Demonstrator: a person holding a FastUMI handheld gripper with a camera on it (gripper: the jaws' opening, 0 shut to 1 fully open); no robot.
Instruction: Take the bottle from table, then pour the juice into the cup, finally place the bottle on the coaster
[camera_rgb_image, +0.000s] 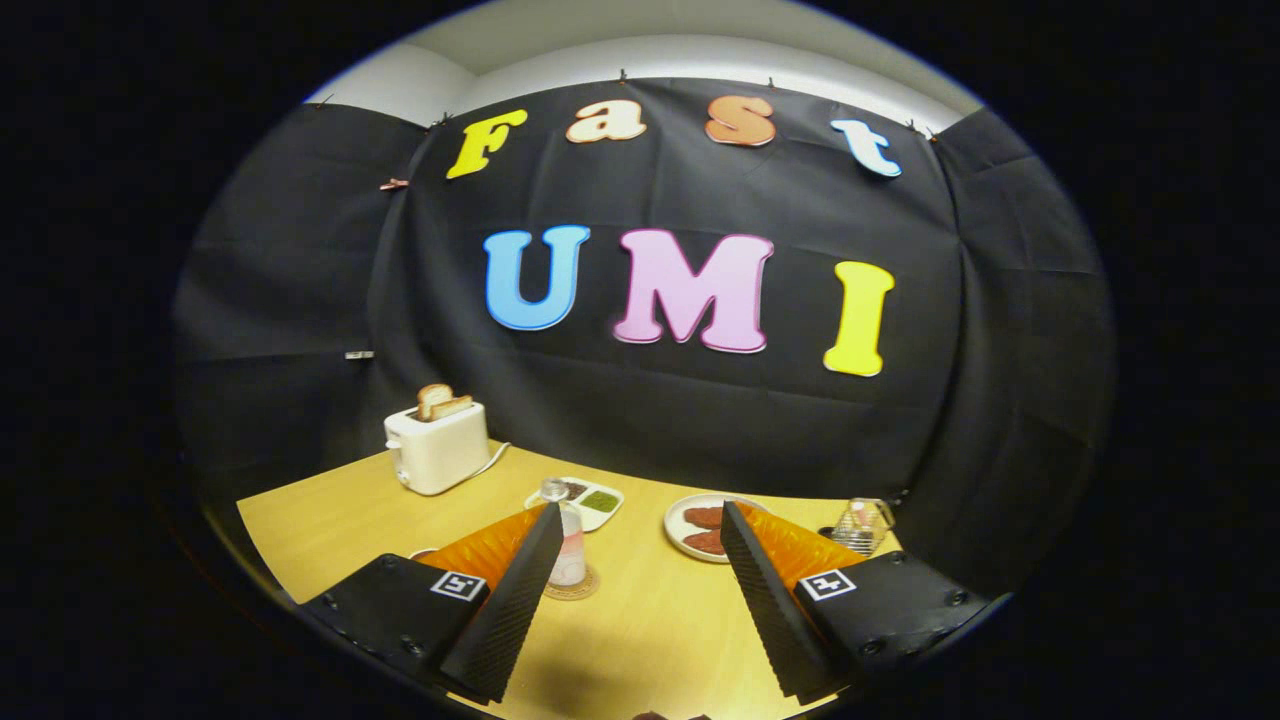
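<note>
The handheld two-finger gripper (640, 560) hung above the near part of a yellow wooden table (640, 620), its fingers spread wide with nothing between them but bare tabletop. It held nothing.

The small clear plastic bottle with a pale pink band and a clear cap (568, 545) stood upright on a round woven brown coaster (572, 585). It was just behind the tip of the left finger, which hid part of its side; I could not tell whether they touched. Standing on the coaster with the gripper open and off it, the bottle looked already set down, so the task seemed at or near its end.

Measured from the bottle, everything else lay farther off. A clear glass cup (862, 524) sat well apart on the far side of the right finger, by the table's edge; whether it held juice was too small to tell. A round white plate of reddish-brown patties (703, 530) lay between the bottle and the cup. A white divided dish with green and dark fillings (588, 498) sat just behind the bottle. A white toaster with two slices of toast standing up out of it (437, 450) stood beyond the bottle, towards the black cloth wall.

The wide spread of the fingers suited backing away without knocking the bottle.
</note>
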